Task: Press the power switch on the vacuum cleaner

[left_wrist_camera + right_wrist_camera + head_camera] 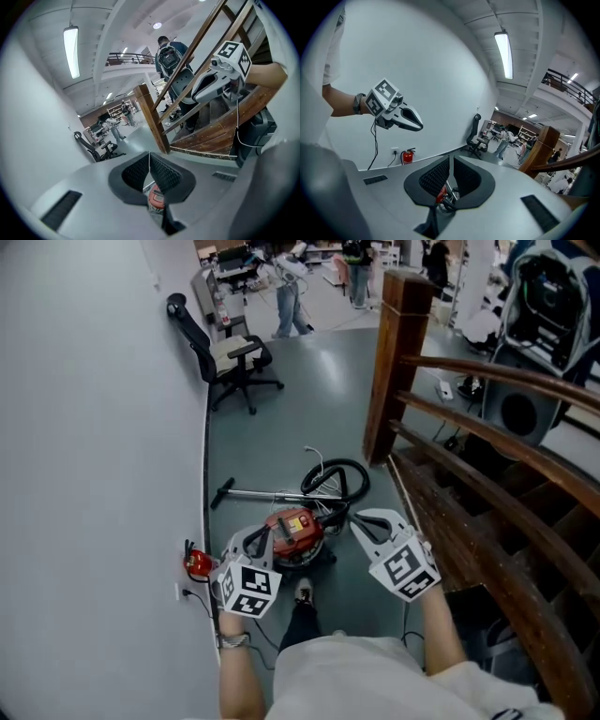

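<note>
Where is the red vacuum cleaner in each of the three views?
Head view: vacuum cleaner sits low, slightly left of centre.
Left gripper view: vacuum cleaner shows low centre, under the closed jaws.
Right gripper view: only a red sliver shows, low centre, behind the jaws.
Shared landmark: wooden stair post.

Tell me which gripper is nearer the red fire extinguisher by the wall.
Left. In the head view the left gripper hangs just right of the fire extinguisher; the right gripper is across the vacuum cleaner from it, beside the wooden staircase.
</note>
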Demonstrator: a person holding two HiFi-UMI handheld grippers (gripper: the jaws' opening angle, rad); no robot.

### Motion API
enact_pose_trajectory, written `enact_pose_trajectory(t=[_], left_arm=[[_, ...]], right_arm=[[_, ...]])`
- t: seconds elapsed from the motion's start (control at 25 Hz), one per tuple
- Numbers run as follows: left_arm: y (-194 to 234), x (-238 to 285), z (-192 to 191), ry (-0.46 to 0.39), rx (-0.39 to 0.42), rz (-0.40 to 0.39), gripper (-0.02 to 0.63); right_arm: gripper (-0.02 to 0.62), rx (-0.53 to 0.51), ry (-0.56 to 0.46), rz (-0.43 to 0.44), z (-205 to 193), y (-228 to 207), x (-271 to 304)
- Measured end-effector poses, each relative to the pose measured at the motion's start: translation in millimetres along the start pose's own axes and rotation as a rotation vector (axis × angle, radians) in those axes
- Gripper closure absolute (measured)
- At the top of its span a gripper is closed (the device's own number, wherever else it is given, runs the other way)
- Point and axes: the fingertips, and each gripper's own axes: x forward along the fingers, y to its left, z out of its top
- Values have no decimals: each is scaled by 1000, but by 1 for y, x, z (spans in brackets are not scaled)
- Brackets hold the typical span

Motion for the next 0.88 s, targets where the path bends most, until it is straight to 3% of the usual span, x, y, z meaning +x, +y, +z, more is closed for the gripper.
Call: enact_pose_trajectory(t=[0.6,0.88], left_arm=[[-29,-62,47,-82,26,47,609],[-36,-87,70,-143,35,60,609]], right_arm=[[563,-16,-42,-27,17,9,-64],[563,-34,-123,-46,39,9,-90]])
